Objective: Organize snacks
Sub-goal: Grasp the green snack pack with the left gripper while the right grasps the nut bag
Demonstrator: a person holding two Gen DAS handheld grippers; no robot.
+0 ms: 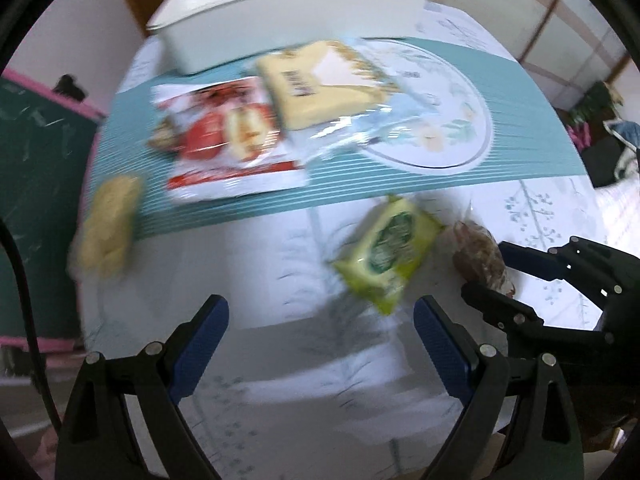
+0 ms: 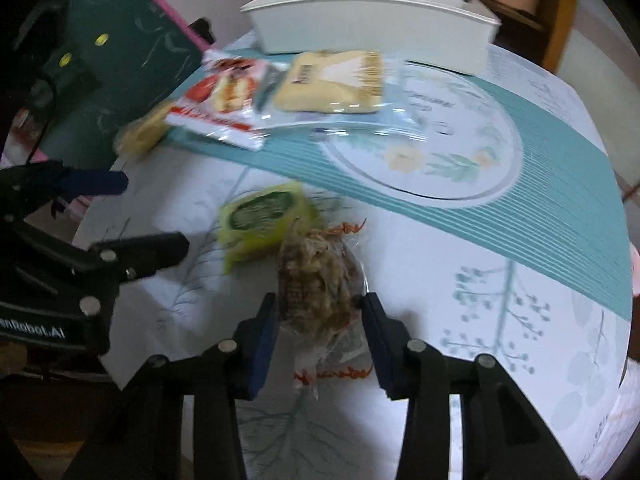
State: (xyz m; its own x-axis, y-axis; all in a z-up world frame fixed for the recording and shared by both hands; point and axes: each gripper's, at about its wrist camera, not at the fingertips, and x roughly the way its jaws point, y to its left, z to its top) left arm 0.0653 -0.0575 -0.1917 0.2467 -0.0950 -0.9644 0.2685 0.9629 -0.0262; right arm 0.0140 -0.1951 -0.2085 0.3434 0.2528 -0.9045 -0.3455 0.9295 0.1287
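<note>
My right gripper is shut on a brown snack in a clear wrapper; it also shows in the left wrist view, held by the right gripper. My left gripper is open and empty, just short of a green snack packet that lies beside the brown one. Further back lie a red packet, a yellow packet and a pale biscuit pack. A white bin stands at the back.
The table wears a white floral cloth with a teal striped mat across it. A green chalkboard with a pink frame stands off the table's left edge. Both views are blurred by motion.
</note>
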